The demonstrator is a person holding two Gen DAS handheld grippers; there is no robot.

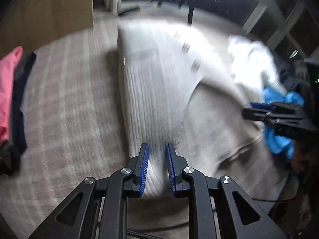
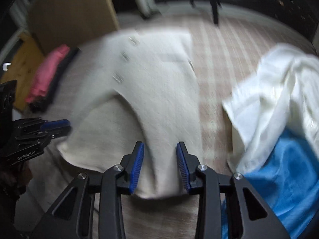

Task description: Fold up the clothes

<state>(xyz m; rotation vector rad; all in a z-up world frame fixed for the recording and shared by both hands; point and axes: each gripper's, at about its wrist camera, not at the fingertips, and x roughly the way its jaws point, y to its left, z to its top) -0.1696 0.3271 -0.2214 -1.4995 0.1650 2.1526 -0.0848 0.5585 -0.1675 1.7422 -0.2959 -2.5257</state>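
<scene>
**Cream garment coming down between two grippers**

Left wrist view: the left gripper (image 1: pixel 157 167) has its blue fingers (image 1: pixel 144 165) clenched on a bunched edge of the cream knitted garment (image 1: pixel 151 83). The cloth runs from the fingers toward 12 o'clock and spreads over the pale checked carpet (image 1: pixel 65 109). At 3 o'clock the right gripper (image 1: pixel 267 115) shows from the side, in front of a blue cloth (image 1: pixel 279 141) and a white garment (image 1: pixel 251 63). At 9 o'clock lies a small stack with a pink piece (image 1: pixel 8 91) on top — it looks already folded.

Right wrist view: the right gripper (image 2: pixel 159 167) has the garment's edge (image 2: pixel 159 179) between its fingers (image 2: pixel 137 163), but gaps show on both sides, so the fingers look released and are not pressing. The body of the garment (image 2: pixel 155 83) lies toward 12 o'clock, with small buttons or clasps. The left gripper (image 2: pixel 49 127) is at 9 o'clock.

I judge the step as laying the garment flat before the first fold. The next move calls for both edges lowered evenly so that the cloth lies without wrinkles — then a new grasp for folding.
</scene>
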